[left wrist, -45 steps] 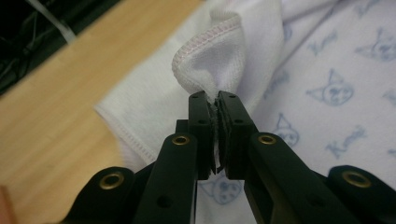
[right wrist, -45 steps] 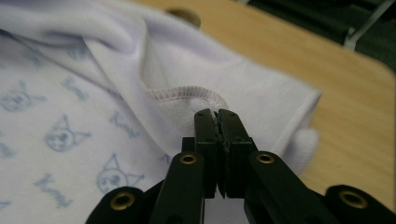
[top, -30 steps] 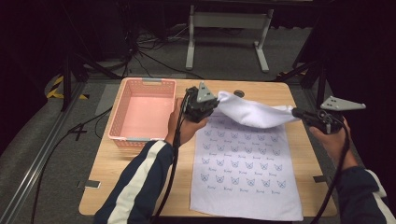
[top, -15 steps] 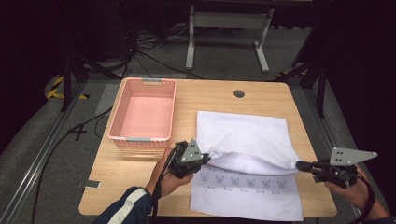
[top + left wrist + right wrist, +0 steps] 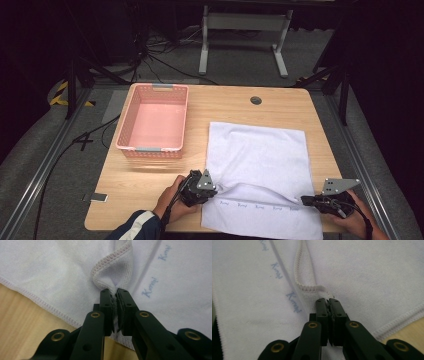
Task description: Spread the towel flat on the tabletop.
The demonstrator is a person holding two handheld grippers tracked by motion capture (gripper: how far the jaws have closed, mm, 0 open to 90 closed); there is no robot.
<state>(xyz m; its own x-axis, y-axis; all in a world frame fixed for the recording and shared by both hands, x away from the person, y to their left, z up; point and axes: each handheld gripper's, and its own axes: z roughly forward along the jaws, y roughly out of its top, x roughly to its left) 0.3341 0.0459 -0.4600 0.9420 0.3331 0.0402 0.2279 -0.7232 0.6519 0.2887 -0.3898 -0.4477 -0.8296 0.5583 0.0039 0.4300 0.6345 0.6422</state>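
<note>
Both claws have dropped toward the counter's (image 5: 150,200) near edge: left claw (image 5: 114,293) and right claw (image 5: 328,301) clamped shut on the towel's (image 5: 260,155) corners, folding it in half.

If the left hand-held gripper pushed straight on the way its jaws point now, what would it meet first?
The left hand-held gripper is already shut on a corner of the white towel; going on, it would likely push into the folded-over towel layer just ahead, with the table beneath.
</note>
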